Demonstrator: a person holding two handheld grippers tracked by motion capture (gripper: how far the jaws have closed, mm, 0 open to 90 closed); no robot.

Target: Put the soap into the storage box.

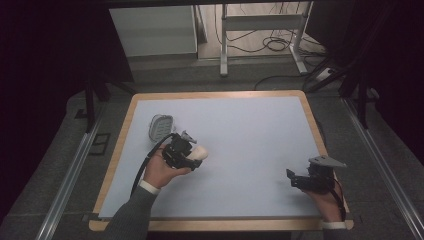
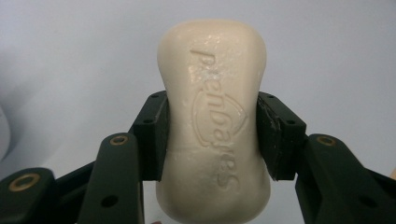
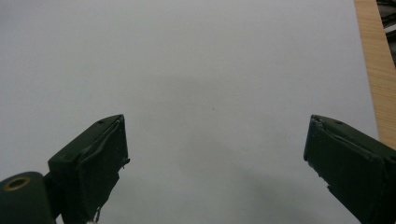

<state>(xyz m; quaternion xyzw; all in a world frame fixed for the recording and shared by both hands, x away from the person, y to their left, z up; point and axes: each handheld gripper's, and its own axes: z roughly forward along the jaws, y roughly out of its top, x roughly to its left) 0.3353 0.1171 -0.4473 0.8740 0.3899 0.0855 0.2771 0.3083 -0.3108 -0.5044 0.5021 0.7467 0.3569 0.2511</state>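
Left tool (image 1: 192,152) clenched on a bar of soap (image 2: 215,126), with a soap dish (image 1: 161,125) just beyond it.

The soap's long axis runs straight out along the tool, its waist pinched between the two black jaws and its embossed face turned up to the left gripper view; in the high view the pale end sticks out toward the middle of the bench (image 1: 250,150). The pale, ribbed soap dish lies up and to the left of the left hand, near it, so the left side is far nearer than the right tool (image 3: 215,154), which hangs released, jaws wide, over bare surface at the right edge. The bench is a light grey sheet framed in wood; behind it a dim room with table legs and cables on the floor.
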